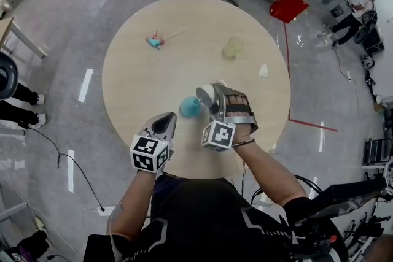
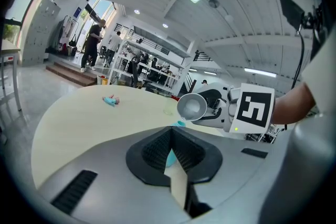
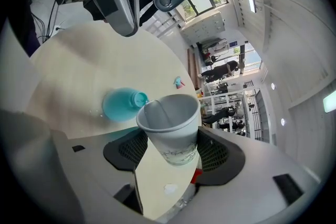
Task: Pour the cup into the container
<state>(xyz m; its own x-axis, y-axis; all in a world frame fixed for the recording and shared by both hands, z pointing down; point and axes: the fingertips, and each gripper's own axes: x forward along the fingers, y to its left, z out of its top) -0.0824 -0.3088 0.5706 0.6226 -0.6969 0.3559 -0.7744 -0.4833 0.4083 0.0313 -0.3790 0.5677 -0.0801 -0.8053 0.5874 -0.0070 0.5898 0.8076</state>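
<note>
On the round beige table stands a small teal container. My right gripper is shut on a white paper cup, held tipped over just right of the container with its mouth toward it. The right gripper view has the cup between the jaws, its inside looking grey and bare, and the teal container beyond its rim. My left gripper is shut on nothing, near the table's front edge, left of the container. In the left gripper view, the cup hangs ahead and the container peeks behind the shut jaws.
A teal and pink toy lies at the far left of the table. A pale yellow translucent cup stands at the far right, and a small white scrap lies near the right edge. Office chairs and people are around the room.
</note>
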